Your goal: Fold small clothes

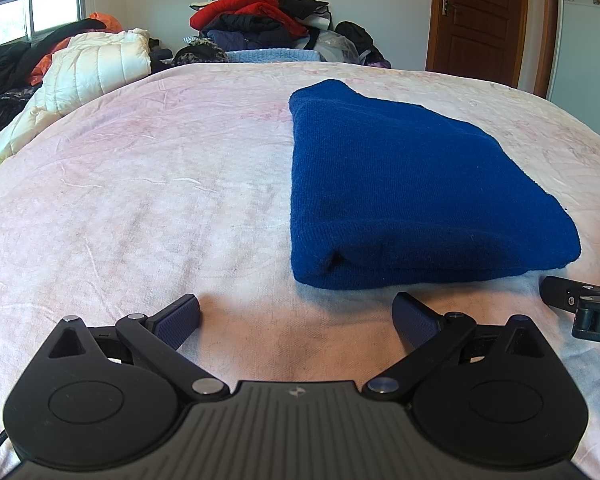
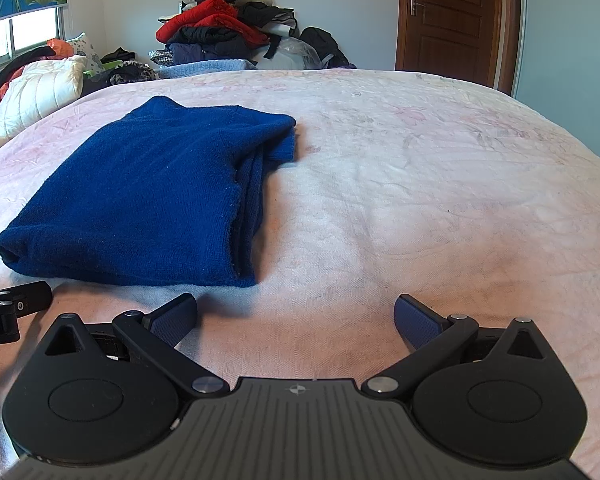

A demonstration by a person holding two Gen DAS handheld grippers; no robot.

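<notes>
A dark blue knit garment (image 1: 412, 192) lies folded into a thick rectangle on the pink bed sheet (image 1: 140, 200). In the right wrist view the garment (image 2: 148, 196) lies ahead and to the left, its layered edges facing right. My left gripper (image 1: 298, 316) is open and empty, just short of the garment's near folded edge. My right gripper (image 2: 296, 318) is open and empty over bare sheet, right of the garment. Each gripper's tip shows at the edge of the other's view.
A white quilted jacket (image 1: 80, 80) lies at the bed's far left. A heap of red, black and blue clothes (image 1: 260, 16) is piled beyond the bed's far edge. A brown wooden door (image 1: 480, 20) stands at the back right.
</notes>
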